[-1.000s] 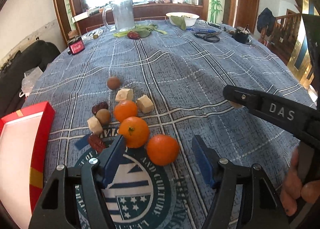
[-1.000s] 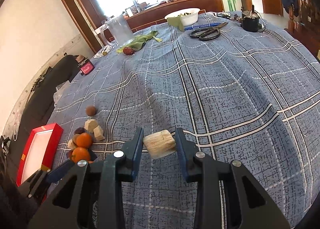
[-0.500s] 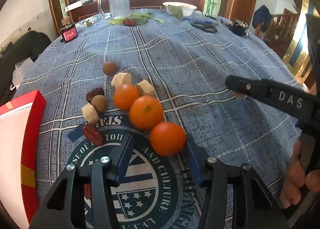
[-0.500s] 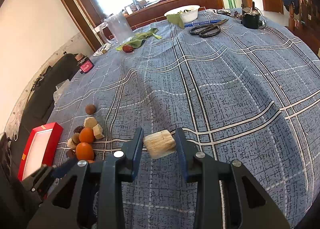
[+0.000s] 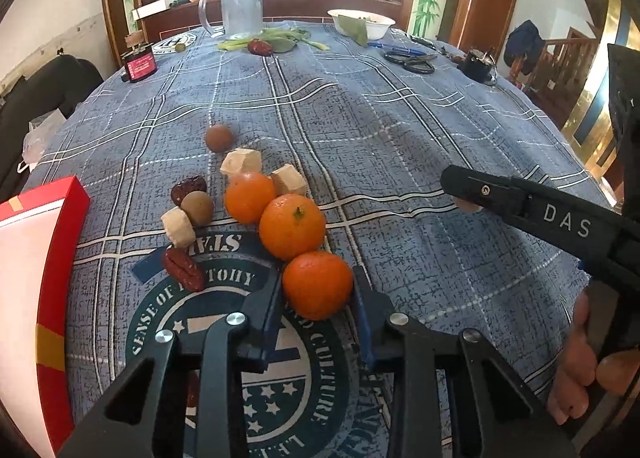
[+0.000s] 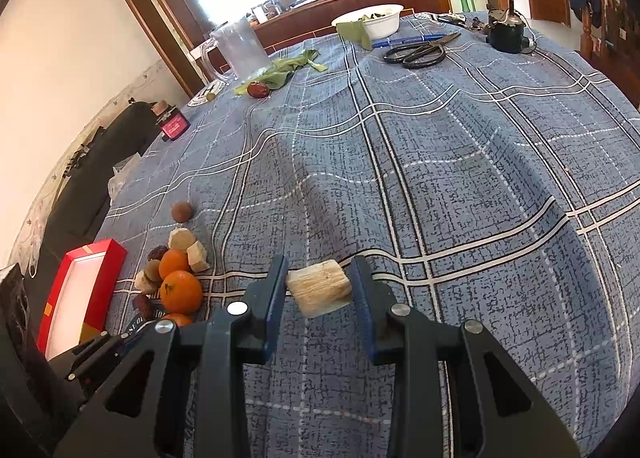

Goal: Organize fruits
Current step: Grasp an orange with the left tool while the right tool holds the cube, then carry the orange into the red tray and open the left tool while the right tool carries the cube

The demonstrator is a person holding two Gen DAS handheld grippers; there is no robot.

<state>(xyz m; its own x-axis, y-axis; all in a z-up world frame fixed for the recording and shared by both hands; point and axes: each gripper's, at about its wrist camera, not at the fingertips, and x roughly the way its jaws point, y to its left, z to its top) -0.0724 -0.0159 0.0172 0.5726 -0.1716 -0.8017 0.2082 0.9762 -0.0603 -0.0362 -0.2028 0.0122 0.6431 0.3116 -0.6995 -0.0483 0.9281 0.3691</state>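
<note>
Round orange tangerine (image 5: 318,284) sits between the closing left gripper (image 5: 316,298) fingers; squeezing gently avoids bruising. Right gripper (image 6: 320,290) stays clamped on a pale fibrous chunk (image 6: 319,287).

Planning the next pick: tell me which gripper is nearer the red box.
Left. The left gripper, closing around an orange, sits beside the red box; the right gripper is farther across the table.
</note>
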